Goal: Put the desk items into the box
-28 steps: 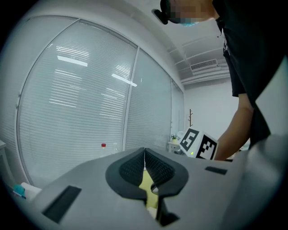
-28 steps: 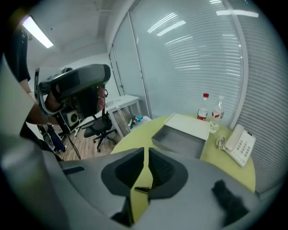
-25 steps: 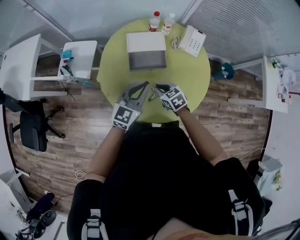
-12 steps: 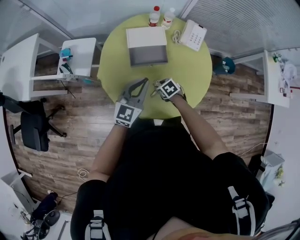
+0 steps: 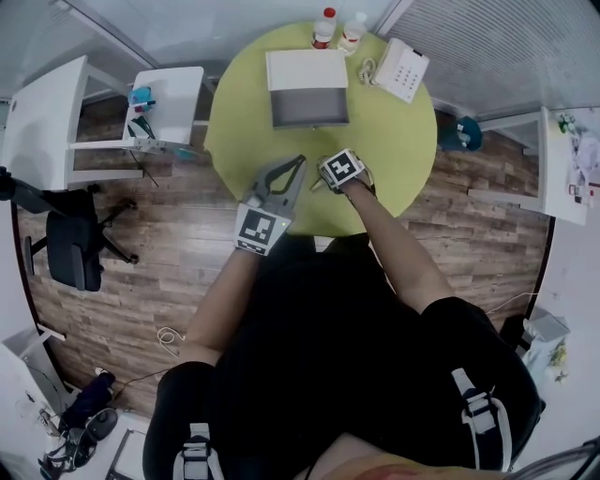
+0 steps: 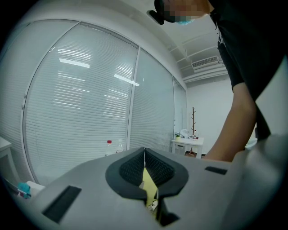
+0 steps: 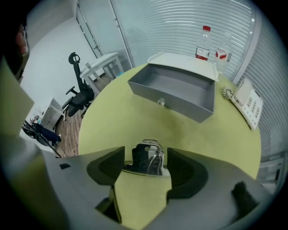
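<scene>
A black binder clip [image 7: 148,160] with silver wire handles lies on the yellow-green round table [image 7: 126,121], between the jaws of my right gripper [image 7: 144,166]. Those jaws are opening and stand wide, with the pads clear of the clip. In the head view the right gripper [image 5: 323,178] hangs over the table's near part. My left gripper [image 5: 298,162] sits just left of it, shut with nothing held; its pads [image 6: 135,168] meet. The open grey box [image 5: 309,108] stands at the far side, its inside [image 7: 173,92] bare.
Two water bottles [image 5: 324,26] [image 5: 353,28] stand behind the box, and a white desk phone [image 5: 403,73] lies to its right. White side tables [image 5: 164,108] and a black office chair [image 5: 70,248] stand on the wood floor at the left.
My right gripper has shifted a little forward over the table and tipped down over the clip. The left gripper has hardly moved.
</scene>
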Available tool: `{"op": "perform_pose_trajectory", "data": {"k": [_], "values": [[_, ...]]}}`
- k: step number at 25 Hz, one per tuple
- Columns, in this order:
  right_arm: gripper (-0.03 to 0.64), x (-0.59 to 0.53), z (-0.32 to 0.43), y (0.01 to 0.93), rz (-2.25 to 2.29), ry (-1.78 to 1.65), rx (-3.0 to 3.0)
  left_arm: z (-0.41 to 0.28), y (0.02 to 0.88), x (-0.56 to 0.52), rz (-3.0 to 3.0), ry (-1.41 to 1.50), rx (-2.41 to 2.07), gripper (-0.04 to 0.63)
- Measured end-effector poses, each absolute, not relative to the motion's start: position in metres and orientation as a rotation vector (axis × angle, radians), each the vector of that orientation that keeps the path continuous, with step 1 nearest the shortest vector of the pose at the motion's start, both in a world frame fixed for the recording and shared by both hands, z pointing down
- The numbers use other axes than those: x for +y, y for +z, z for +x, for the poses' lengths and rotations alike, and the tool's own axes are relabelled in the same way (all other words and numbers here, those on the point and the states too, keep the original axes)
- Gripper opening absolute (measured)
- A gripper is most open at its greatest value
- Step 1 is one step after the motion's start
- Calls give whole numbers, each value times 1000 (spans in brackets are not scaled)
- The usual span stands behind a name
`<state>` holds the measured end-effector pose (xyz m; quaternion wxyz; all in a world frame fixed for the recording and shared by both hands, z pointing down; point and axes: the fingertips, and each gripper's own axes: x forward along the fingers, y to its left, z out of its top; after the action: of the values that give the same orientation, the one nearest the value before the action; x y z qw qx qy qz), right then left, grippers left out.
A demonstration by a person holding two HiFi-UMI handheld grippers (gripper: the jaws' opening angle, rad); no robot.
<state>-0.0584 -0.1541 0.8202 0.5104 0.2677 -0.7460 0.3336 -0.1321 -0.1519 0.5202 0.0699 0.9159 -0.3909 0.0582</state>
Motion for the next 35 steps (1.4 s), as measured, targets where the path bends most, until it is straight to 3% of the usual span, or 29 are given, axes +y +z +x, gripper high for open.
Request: {"op": "perform_pose_trajectory", "data": {"k": [18,35], "values": [[293,-154,-42,859,694,841,-1644,-155,526,-150,2715,212,-1212,14],[293,-191,-40,784,878,889,-1671,-159,507,-166,2789,137,-1152,14]]}}
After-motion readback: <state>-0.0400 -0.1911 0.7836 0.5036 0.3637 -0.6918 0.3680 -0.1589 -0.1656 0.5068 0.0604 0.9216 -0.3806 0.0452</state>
